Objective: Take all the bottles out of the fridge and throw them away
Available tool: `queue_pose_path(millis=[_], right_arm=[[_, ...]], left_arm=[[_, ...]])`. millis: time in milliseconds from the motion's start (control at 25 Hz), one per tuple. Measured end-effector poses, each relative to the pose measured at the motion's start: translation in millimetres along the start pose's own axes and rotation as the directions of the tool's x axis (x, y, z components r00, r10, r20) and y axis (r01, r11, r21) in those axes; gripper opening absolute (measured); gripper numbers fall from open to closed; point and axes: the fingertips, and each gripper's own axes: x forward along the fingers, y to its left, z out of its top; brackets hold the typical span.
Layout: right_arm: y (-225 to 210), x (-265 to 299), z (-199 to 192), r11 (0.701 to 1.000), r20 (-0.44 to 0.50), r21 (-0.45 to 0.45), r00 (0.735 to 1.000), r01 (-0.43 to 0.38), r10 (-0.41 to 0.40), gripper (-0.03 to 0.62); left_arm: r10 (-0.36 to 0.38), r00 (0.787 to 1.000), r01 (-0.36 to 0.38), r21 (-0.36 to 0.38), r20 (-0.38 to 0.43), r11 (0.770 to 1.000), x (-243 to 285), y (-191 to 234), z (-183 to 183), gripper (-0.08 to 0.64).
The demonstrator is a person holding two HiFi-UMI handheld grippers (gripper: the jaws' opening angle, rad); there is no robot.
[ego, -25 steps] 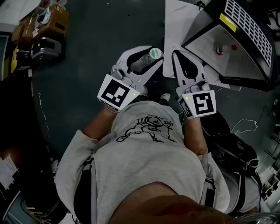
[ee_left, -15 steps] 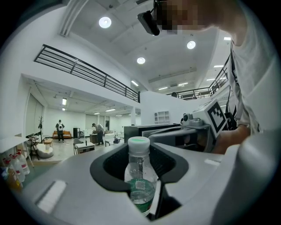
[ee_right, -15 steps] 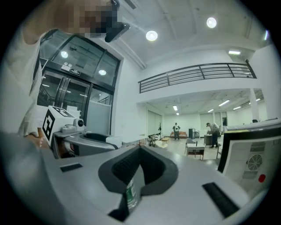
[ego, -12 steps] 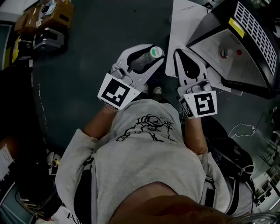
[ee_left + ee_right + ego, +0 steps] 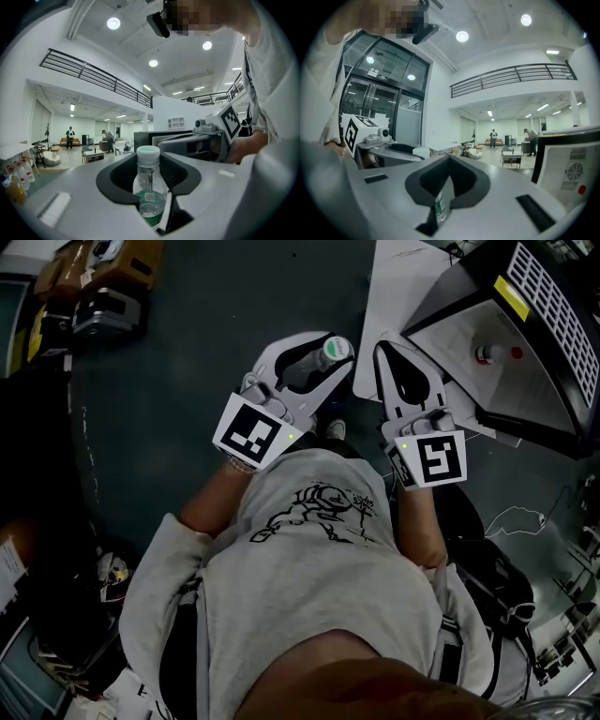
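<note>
We are standing over a dark floor (image 5: 187,381), both tools held roughly level in front of us. The left gripper (image 5: 333,345) has its jaws closed around a clear plastic bottle (image 5: 149,185). The body sits in the dark hollow between them, and the pale green-topped cap (image 5: 148,153) sticks out past the tips. So the bottle is out in the open air in our left hand. It is just left of what we take to be the fridge (image 5: 459,329), the black box with a white inner face at the upper right. We see no bin in any view.

The right gripper (image 5: 386,348) has its jaws pressed together. The head view shows nothing in its hollow. Its own view shows a thin green-and-clear sliver low in the slit, and we cannot tell what that is.

We judge the bottle light, probably near empty, with thin walls that dent under a hard squeeze. Its round, smooth body and glossy green label could slip or twist. The best hold is where we have it, across the body below the shoulder, not on the narrow neck or cap. With 1 bottle in hand, the carry needs firm but moderate pressure.
</note>
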Motion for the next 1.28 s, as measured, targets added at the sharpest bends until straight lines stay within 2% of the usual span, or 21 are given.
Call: queue_pose_path(millis=[480, 680, 960, 1280], right_arm=[[12.4, -0.8, -47.7, 0.999, -0.066, 0.03, 0.998, -0.017, 0.019, 0.009], [21.2, 1.3, -67.4, 1.0, -0.086, 0.012, 0.996, -0.028, 0.029, 0.009], [31.6, 3.4, -106.1, 0.998, -0.156, 0.06, 0.987, -0.015, 0.024, 0.009], [40.7, 4.6, -144.2, 0.996, -0.18, 0.09, 0.983, -0.02, 0.036, 0.009]], left_arm=[[-0.005, 0.999, 0.005, -0.016, -0.042, 1.0, -0.2, -6.3, -41.4, 0.152], [0.004, 0.999, -0.004, -0.009, -0.051, 1.0, -2.7, -8.8, -64.6, 0.152], [0.007, 0.997, -0.009, -0.02, -0.082, 1.0, -3.1, -10.4, -100.4, 0.151], [0.005, 0.994, -0.009, -0.031, -0.113, 0.999, -4.7, -13.6, -136.4, 0.15]])
